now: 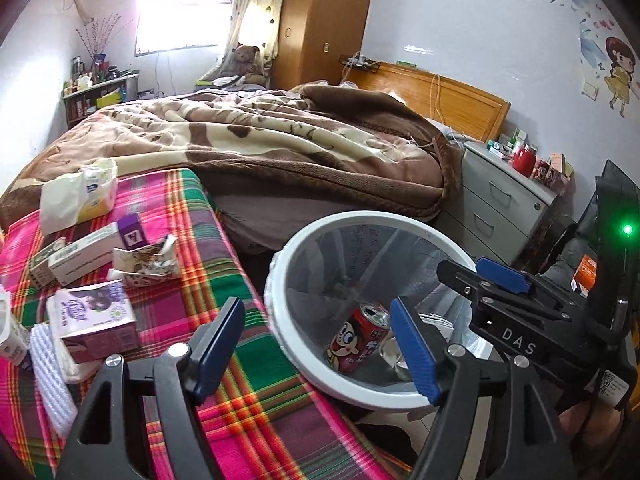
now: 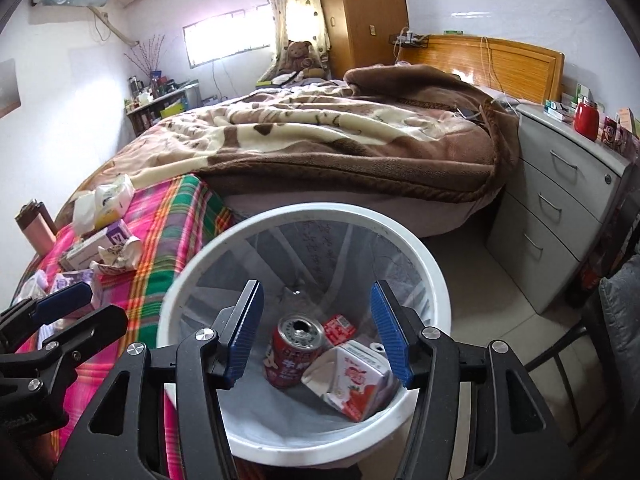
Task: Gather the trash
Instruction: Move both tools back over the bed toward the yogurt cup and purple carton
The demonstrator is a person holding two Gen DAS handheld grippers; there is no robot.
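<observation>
Two grippers hover at the white trash bin (image 2: 436, 280), and both stand with fingers spread and nothing between the pads. Seen from the right wrist, the right gripper (image 2: 316, 336) points down into the bin, where a red can (image 2: 294, 354), a strawberry drink carton (image 2: 354, 380) and a small red packet (image 2: 340, 328) already lie on the liner. The left gripper (image 1: 316, 346) hangs over the edge of the plaid cloth (image 1: 248, 384) beside the bin's rim, also empty.

Much of the trash is not yet collected: on the plaid-covered desk sit a purple milk carton (image 1: 96, 322), a crumpled patterned wrapper (image 1: 146, 262), a long white box (image 1: 84, 254), a purple box (image 1: 132, 232) and a plastic bag (image 1: 78, 194) of tissues.

Risks from here, as I judge them: the bin stands tight against the desk edge, so a left gripper swinging back toward the cartons could clip the rim and tip or shove it. The wrapper is limp and low, and fingers closing on it may pinch the cloth too and drag the neighbouring boxes. The milk carton touches a white knitted item (image 1: 48, 376), which could be snagged with it. Anything released too near the rim may bounce to the floor
</observation>
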